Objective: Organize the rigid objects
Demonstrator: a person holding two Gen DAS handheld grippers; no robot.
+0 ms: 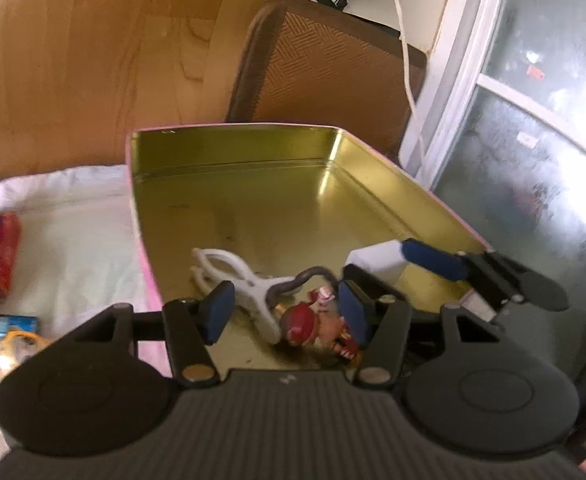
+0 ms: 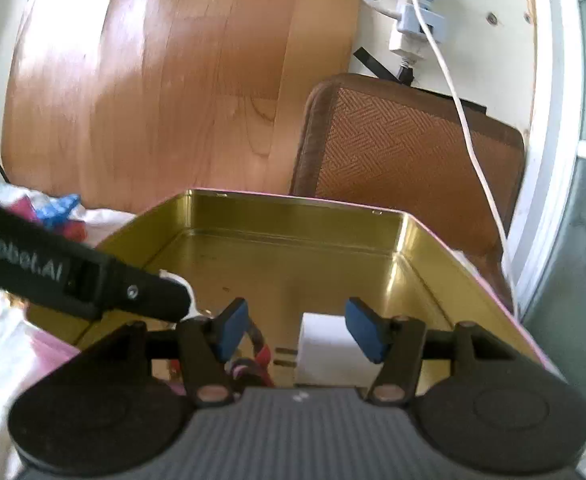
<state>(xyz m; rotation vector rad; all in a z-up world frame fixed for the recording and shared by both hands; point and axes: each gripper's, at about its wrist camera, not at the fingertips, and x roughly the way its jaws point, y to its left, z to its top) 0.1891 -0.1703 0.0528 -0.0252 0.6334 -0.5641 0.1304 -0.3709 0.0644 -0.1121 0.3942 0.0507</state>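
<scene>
Left hand-held gripper [image 1: 285, 312], released, hovers over a figurine [image 1: 313, 330] and clip [image 1: 249, 280] in the tin [image 1: 253, 188]; right hand-held gripper [image 2: 297, 330], released, over a charger [image 2: 325, 354].

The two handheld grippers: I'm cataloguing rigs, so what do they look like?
The left gripper and the right gripper look alike: matte black plastic, a ribbed grey body, two round black discs at its sides, metal pivot pins, and blue rectangular pads on the jaws. The left one's side carries partly hidden white lettering ending in ".AI". No cables show.

Gold-lined pink tin [image 1: 253, 200] holds a white clip [image 1: 237, 276], white charger [image 2: 325, 348], red-hatted figurine [image 1: 313, 328].
</scene>
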